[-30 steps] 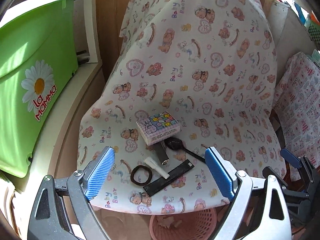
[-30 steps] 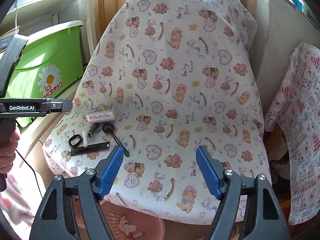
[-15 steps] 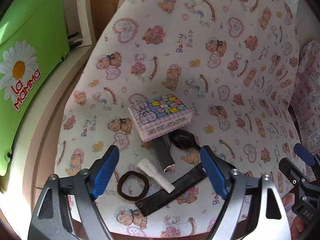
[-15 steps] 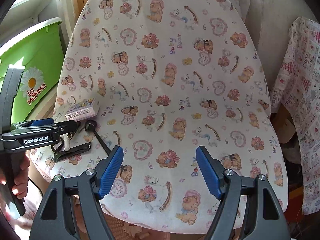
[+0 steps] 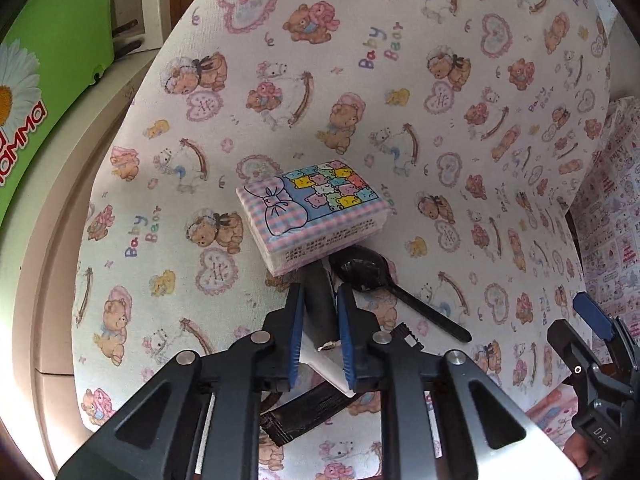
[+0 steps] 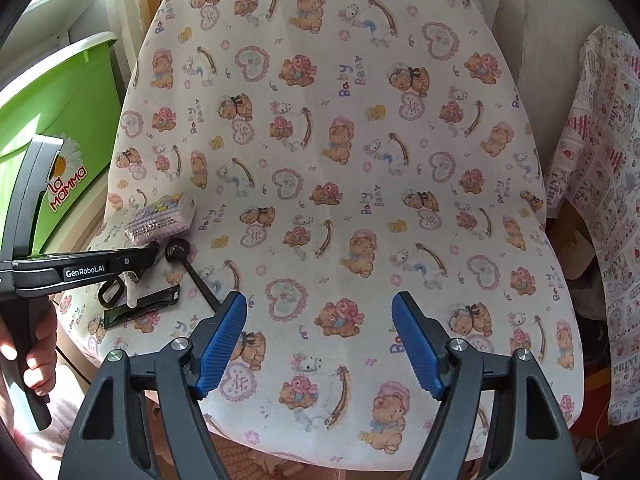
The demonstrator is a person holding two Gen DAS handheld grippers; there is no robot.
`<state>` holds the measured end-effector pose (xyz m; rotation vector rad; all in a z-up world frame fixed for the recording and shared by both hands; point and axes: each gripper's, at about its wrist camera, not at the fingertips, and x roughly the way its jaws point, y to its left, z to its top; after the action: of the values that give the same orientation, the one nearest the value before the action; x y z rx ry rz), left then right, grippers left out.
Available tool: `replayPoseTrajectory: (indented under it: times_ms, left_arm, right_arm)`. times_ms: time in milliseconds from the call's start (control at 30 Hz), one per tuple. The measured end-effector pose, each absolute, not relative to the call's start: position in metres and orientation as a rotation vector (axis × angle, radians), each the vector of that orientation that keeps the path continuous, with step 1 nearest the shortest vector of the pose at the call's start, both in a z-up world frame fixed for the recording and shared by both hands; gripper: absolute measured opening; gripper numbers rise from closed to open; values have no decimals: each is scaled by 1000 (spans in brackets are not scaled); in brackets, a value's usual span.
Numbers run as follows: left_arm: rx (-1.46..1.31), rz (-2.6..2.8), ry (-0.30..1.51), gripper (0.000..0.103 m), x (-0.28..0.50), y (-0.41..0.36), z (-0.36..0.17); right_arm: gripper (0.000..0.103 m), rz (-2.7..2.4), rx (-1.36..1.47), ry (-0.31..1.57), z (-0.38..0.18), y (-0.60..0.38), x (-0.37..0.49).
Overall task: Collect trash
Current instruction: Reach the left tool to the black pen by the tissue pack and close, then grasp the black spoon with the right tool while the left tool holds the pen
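Note:
On the bear-print chair seat (image 5: 440, 80) lies a small pile of trash. My left gripper (image 5: 320, 304) is shut on a dark cylinder (image 5: 320, 312) that lies just below a pastel tissue pack (image 5: 312, 208). A black plastic spoon (image 5: 380, 284) lies to the right of it. A white tube (image 5: 324, 372) and a black flat strip (image 5: 304, 412) lie under the gripper. The right wrist view shows the left gripper (image 6: 148, 260) on the pile, with a dark hair band (image 6: 110, 292) beside it. My right gripper (image 6: 320, 336) is open and empty above the seat's middle.
A green "la mamma" bin (image 6: 52, 128) stands to the left of the chair on a cream ledge (image 5: 56, 184). A printed cloth (image 6: 600, 200) hangs at the right. A pink basket (image 6: 240, 460) sits below the seat's front edge.
My left gripper moved down and forward onto the pile and closed on the dark cylinder. My right gripper moved closer to the seat and stayed open.

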<state>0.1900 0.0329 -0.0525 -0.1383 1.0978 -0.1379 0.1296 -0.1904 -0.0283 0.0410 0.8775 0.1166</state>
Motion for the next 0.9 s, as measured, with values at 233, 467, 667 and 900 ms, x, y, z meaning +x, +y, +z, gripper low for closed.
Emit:
replayPoseTrajectory:
  times_ms: [233,467,667,900]
  left_arm:
    - [-161,-183,1035,11,165,36,-23]
    - [-130,-162,872,11,146,41,12]
    - [-168,-117,857,11,154,57,15]
    - [-152,-95,871,11,164,54,8]
  right_arm:
    - [77,123,50,859,-21,-187,132]
    - [77,204,10,877,-20,-156,148]
    - [75,310,-9,936,-35,-117,171]
    - [60,361,-68,982,-52,-88,187]
